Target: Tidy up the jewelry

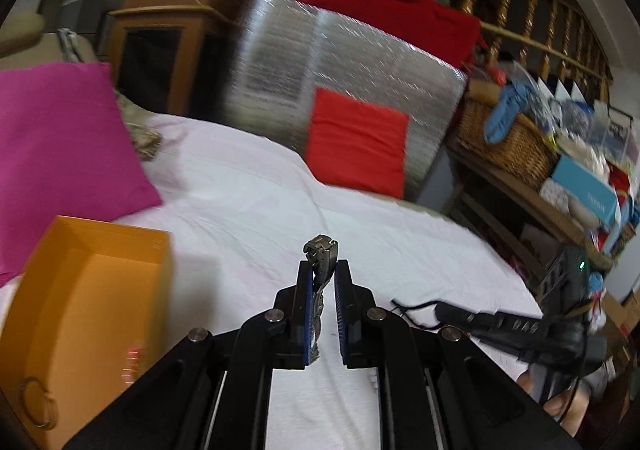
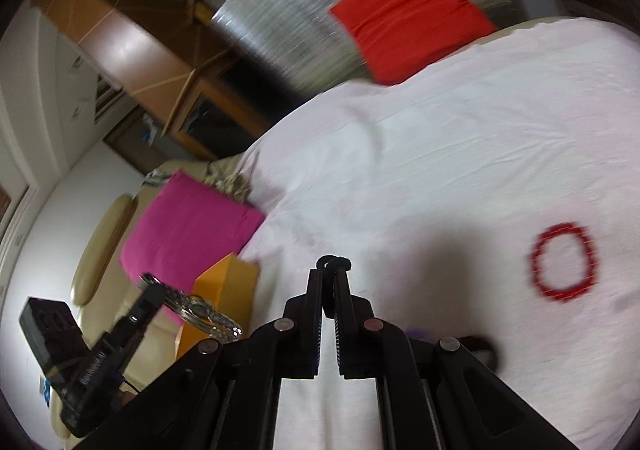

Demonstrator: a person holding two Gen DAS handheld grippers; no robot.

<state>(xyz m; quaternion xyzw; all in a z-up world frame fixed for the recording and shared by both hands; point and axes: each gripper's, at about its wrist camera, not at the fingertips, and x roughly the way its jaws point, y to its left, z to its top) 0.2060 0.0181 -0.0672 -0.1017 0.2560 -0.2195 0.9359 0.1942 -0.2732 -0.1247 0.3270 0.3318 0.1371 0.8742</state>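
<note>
My left gripper (image 1: 323, 270) is shut on a silver metal wristwatch (image 1: 321, 250), held above the white sheet, right of the open orange box (image 1: 92, 290). The box holds a thin ring bangle (image 1: 38, 402) and a blurred red item (image 1: 134, 354). My right gripper (image 2: 329, 270) is shut on a thin black cord piece (image 2: 334, 262) above the sheet. In the right wrist view the left gripper (image 2: 152, 290) shows at lower left with the watch (image 2: 204, 316) near the box (image 2: 224, 290). A red beaded bracelet (image 2: 564, 268) lies on the sheet to the right.
The white sheet (image 1: 260, 189) covers a bed. A pink cushion (image 1: 60, 145) lies behind the box. A red cushion (image 1: 356, 141) leans on a silver foil panel (image 1: 320, 61). A cluttered shelf with a wicker basket (image 1: 516, 145) stands right.
</note>
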